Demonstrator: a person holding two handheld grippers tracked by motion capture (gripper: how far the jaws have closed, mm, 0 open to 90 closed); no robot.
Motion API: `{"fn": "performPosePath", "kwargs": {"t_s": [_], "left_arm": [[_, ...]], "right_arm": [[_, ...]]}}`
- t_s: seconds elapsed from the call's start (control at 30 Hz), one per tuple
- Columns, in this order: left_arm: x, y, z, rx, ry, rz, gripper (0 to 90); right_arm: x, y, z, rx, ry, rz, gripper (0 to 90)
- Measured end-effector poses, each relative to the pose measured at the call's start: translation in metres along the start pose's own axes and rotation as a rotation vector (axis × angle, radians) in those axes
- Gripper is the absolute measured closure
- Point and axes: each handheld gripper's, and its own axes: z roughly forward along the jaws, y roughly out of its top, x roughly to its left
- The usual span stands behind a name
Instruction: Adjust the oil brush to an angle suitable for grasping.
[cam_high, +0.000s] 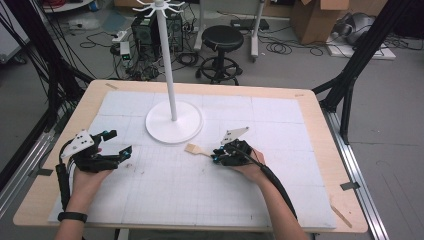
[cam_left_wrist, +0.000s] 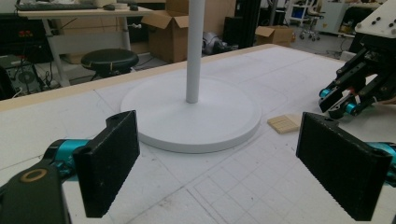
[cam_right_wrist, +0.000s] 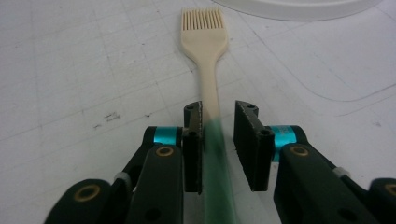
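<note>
Beside the white stand base (cam_high: 174, 122) | brush (cam_right_wrist: 205, 56) handle is straddled lengthwise by right hand-held gripper (cam_right_wrist: 218, 116), pads not yet clamped | left hand-held gripper (cam_high: 118, 145) is held released, farther off.

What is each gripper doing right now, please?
Left gripper: open, holding nothing.
Right gripper: jaws around the brush handle; a gap shows on one side, so not yet clamped.

The brush (cam_right_wrist: 204, 70) handle turns to a green blur between the jaws of the right hand-held gripper (cam_right_wrist: 218, 140), so contact there cannot be told. In the high view that gripper hides the handle. The stand's (cam_left_wrist: 194, 51) top is cut off.
</note>
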Motion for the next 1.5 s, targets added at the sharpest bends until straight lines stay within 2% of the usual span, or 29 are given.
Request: {"fn": "performPosePath", "kwargs": {"t_s": [0.03,0.07,0.13,0.3,0.47,0.57,0.8,1.03,1.1,1.13,1.23,1.5], "left_arm": [[0.000,0.000,0.000,0.001,-0.001,0.002,14.0],[0.000,0.000,0.000,0.001,0.001,0.001,14.0],[0.000,0.000,0.000,-0.001,0.001,0.001,14.0],[0.000,0.000,-0.001,-0.001,0.001,0.000,14.0],[0.000,0.000,-0.001,0.001,0.000,0.003,14.1],[0.001,0.000,-0.001,-0.001,-0.003,0.000,14.1],[0.001,0.003,-0.004,-0.020,-0.004,-0.002,14.2],[0.002,0.010,-0.010,-0.060,-0.017,-0.015,14.1],[0.002,0.012,-0.011,-0.070,-0.021,-0.014,14.1],[0.001,0.013,-0.012,-0.072,-0.022,-0.013,14.1],[0.001,0.015,-0.013,-0.078,-0.024,-0.014,14.1],[-0.001,0.015,-0.013,-0.070,-0.034,-0.009,14.1]], "right_arm": [[0.000,0.000,0.000,0.000,0.000,0.000,76.4],[0.001,0.001,0.000,0.004,0.005,-0.013,80.5],[0.003,0.002,0.000,0.010,-0.002,-0.032,81.0],[0.001,0.001,0.000,0.009,0.011,-0.019,81.8],[0.001,0.002,0.000,0.009,0.015,-0.025,82.2],[0.001,0.002,-0.001,0.010,0.012,-0.046,82.3],[0.009,0.009,-0.006,-0.032,0.049,-0.086,82.3],[0.034,0.036,0.004,-0.054,0.145,-0.171,82.3],[0.045,0.045,0.014,-0.066,0.197,-0.205,82.3],[0.045,0.045,0.014,-0.066,0.197,-0.205,82.3],[0.057,0.052,0.028,-0.053,0.238,-0.243,82.3],[0.080,0.071,0.053,-0.036,0.302,-0.304,82.2]]}}
